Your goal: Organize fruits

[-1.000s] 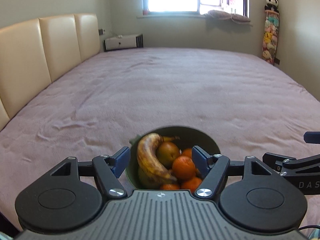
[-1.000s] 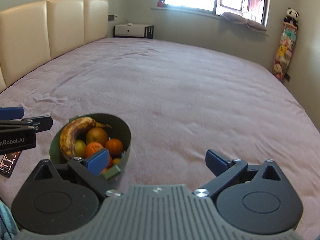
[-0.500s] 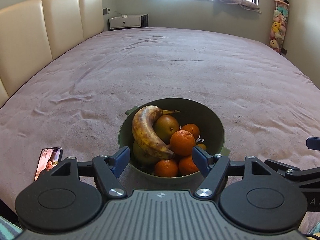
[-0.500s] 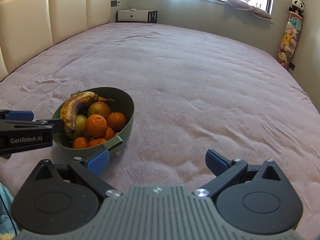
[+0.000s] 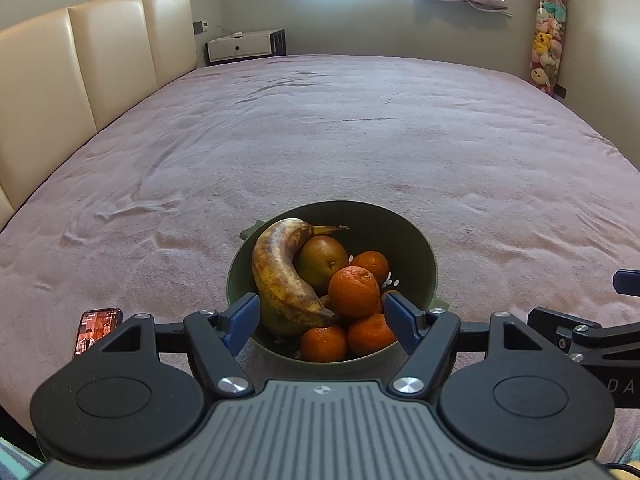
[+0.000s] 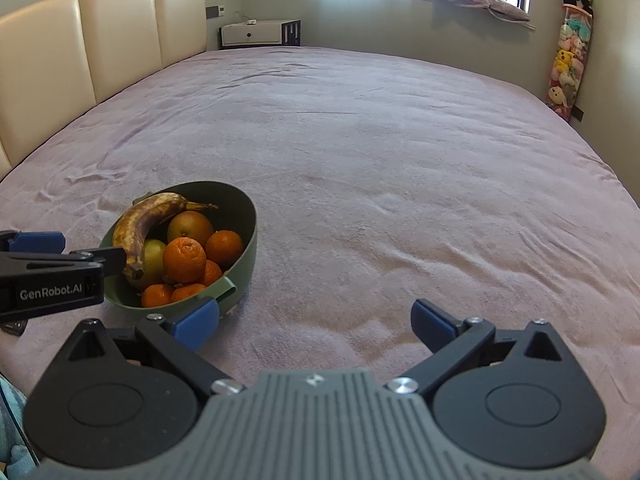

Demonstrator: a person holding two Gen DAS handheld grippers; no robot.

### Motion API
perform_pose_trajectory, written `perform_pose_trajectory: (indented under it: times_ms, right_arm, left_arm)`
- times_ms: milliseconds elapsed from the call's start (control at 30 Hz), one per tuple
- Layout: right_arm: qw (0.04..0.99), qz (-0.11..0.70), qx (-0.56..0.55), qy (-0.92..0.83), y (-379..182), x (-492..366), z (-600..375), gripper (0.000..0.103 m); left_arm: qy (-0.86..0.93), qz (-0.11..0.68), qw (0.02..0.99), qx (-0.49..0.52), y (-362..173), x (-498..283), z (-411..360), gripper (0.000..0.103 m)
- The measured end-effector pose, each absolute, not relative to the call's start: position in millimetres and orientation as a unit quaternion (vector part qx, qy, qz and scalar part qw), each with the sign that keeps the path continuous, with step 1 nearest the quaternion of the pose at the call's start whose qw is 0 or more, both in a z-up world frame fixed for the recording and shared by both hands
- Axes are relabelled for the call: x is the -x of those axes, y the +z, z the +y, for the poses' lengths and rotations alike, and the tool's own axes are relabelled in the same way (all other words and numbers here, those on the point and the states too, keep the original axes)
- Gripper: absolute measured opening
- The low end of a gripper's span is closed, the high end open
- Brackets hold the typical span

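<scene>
A green bowl [image 5: 408, 236] sits on the pink bedspread near its front edge. In it lie a brown-spotted banana [image 5: 280, 272], a pear [image 5: 322, 260] and several oranges [image 5: 354, 290]. My left gripper [image 5: 322, 320] hovers open just in front of the bowl's near rim, nothing between its blue pads. The right wrist view shows the same bowl [image 6: 244, 216] at the left, with banana [image 6: 138, 226] and oranges [image 6: 184, 254]. My right gripper [image 6: 316, 320] is open and empty over bare bedspread, to the right of the bowl.
A phone [image 5: 96, 330] with a lit screen lies on the bed left of the bowl. A cream padded headboard [image 5: 80, 64] runs along the left. A white nightstand [image 5: 244, 46] and a window stand at the back; a plush-toy hanger [image 5: 546, 44] at far right.
Both grippers tilted down and the bowl has come fully into view ahead of them. The phone appeared at the left. Both grippers stayed open.
</scene>
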State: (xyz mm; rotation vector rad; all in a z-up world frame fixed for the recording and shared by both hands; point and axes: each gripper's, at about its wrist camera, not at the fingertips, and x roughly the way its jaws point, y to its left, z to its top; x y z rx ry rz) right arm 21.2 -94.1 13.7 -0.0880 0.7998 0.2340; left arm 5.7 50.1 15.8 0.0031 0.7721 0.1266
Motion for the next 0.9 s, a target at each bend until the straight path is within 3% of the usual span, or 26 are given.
perform_pose_trajectory:
  times_ms: [900]
  right_arm:
    - [0.920, 0.377, 0.024, 0.107, 17.6, -20.2, -100.9, 0.099]
  left_arm:
    - [0.057, 0.374, 0.926, -0.001, 19.1, -5.5, 48.9, 0.083]
